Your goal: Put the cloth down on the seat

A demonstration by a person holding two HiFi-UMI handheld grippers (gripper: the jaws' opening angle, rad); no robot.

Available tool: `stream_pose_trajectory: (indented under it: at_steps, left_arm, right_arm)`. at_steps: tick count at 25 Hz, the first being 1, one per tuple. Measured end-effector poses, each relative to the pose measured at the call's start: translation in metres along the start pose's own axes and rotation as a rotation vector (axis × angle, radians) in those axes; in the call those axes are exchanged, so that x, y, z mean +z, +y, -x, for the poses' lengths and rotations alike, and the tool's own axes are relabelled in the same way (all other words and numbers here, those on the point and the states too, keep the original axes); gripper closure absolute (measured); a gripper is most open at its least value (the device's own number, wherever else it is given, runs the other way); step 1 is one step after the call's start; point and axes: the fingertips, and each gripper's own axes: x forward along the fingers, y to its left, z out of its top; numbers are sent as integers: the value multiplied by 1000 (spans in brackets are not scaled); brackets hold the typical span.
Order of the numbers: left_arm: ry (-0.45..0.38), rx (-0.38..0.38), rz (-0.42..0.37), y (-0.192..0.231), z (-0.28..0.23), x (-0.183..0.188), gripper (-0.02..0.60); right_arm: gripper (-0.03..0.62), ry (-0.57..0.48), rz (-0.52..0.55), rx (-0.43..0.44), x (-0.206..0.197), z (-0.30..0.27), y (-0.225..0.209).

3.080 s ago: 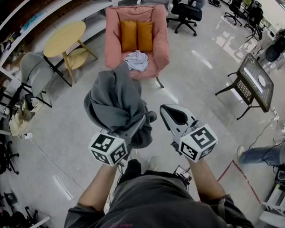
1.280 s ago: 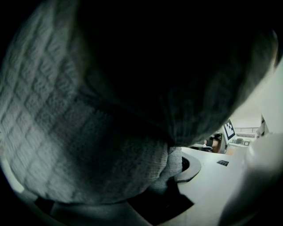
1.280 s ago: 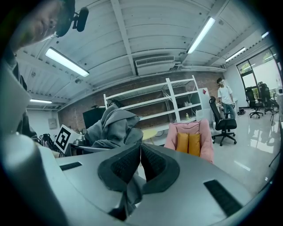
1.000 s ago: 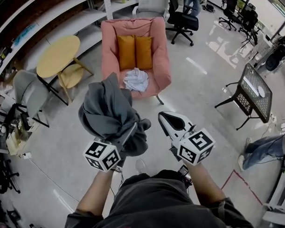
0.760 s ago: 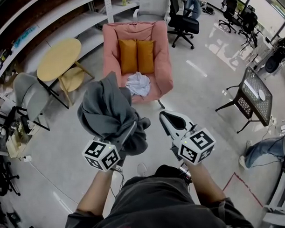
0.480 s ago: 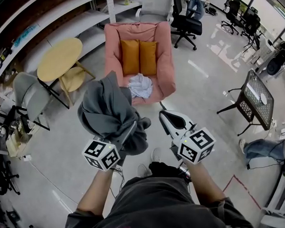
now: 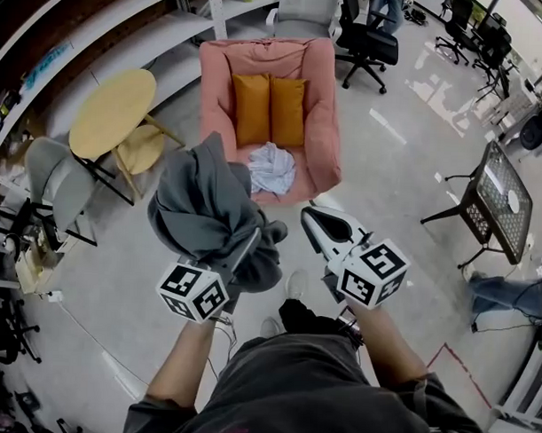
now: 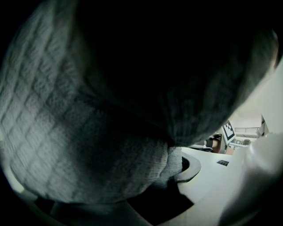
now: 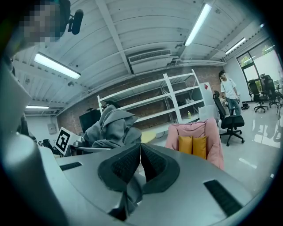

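Grey cloth (image 7: pixel 205 204) sits pinched in the left gripper (image 7: pixel 244 252) jaws; right gripper (image 9: pixel 140 155) jaws press together.

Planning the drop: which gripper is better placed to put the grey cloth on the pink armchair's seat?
Left. The left gripper holds the grey cloth, bunched over its jaws, facing the armchair. The right gripper is shut and empty.

Pink armchair (image 7: pixel 324 124), 2 orange cushions (image 7: pixel 286 111), crumpled white cloth (image 7: pixel 273 169) on it

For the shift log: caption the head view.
Left gripper holds bunched grey cloth before pink armchair; right gripper shut, empty.
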Motion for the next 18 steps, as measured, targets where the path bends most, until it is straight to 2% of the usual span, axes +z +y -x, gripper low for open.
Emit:
stream_pose_trajectory:
  at_steps: [10, 18]
  left_arm:
    - [19, 51, -4, 24, -94, 29, 313]
    - [26, 80, 12, 46, -161, 38, 313]
  right_arm:
    - [579, 0, -24, 52, 32, -36, -96]
    - [579, 27, -36, 71, 39, -61, -164]
